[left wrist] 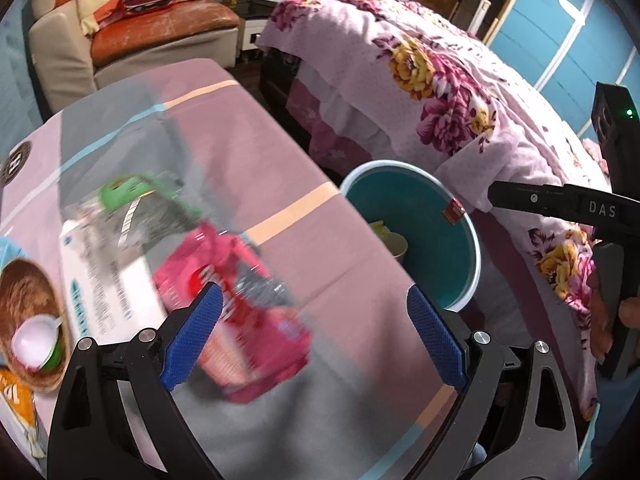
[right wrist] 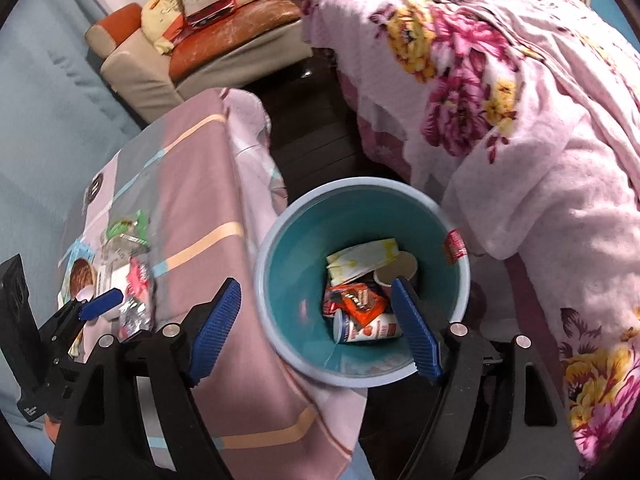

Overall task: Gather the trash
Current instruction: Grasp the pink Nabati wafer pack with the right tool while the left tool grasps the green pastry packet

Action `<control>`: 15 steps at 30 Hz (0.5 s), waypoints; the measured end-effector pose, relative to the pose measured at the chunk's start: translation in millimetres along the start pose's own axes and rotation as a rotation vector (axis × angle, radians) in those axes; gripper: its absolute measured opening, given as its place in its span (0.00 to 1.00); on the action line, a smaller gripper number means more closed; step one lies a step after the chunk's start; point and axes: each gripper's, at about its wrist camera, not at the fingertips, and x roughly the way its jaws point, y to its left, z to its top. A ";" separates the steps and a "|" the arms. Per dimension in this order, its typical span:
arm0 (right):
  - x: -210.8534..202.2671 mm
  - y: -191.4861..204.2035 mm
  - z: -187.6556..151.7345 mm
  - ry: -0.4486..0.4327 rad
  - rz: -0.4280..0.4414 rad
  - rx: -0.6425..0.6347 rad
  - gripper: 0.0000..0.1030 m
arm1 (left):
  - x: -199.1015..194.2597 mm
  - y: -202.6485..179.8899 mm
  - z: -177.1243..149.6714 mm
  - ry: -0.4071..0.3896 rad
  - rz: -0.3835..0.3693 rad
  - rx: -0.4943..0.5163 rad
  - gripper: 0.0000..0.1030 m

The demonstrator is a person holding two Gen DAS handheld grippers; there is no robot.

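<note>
- Bedroom scene: a table under a pink and grey patchwork cloth [left wrist: 360, 340] stands beside a bed with a floral blanket [left wrist: 440, 80].
- Pink snack wrapper [left wrist: 240, 312] lies on the cloth, its long axis slanting away from the teal bin [right wrist: 288, 280], blurred in the left wrist view.
- Left gripper [left wrist: 316, 336] hovers just above the wrapper, jaws apart, nothing clamped; it is the nearer hand.
- Right gripper [right wrist: 316, 328] hangs over the bin, jaws apart and empty; cups and wrappers lie inside.
- More packets sit beyond the wrapper, farther from the bin.
- An armchair [right wrist: 168, 68] stands well behind.
</note>
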 end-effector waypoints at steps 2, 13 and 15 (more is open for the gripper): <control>-0.3 11.8 -2.8 0.005 0.005 -0.015 0.72 | -8.5 7.4 -5.4 -0.010 0.009 -0.009 0.91; 3.4 99.9 -22.8 0.053 0.044 -0.152 0.73 | -65.1 71.4 -42.3 -0.067 0.082 -0.100 0.91; 5.9 114.6 -25.1 0.064 0.048 -0.176 0.73 | -74.2 86.1 -49.4 -0.079 0.101 -0.118 0.91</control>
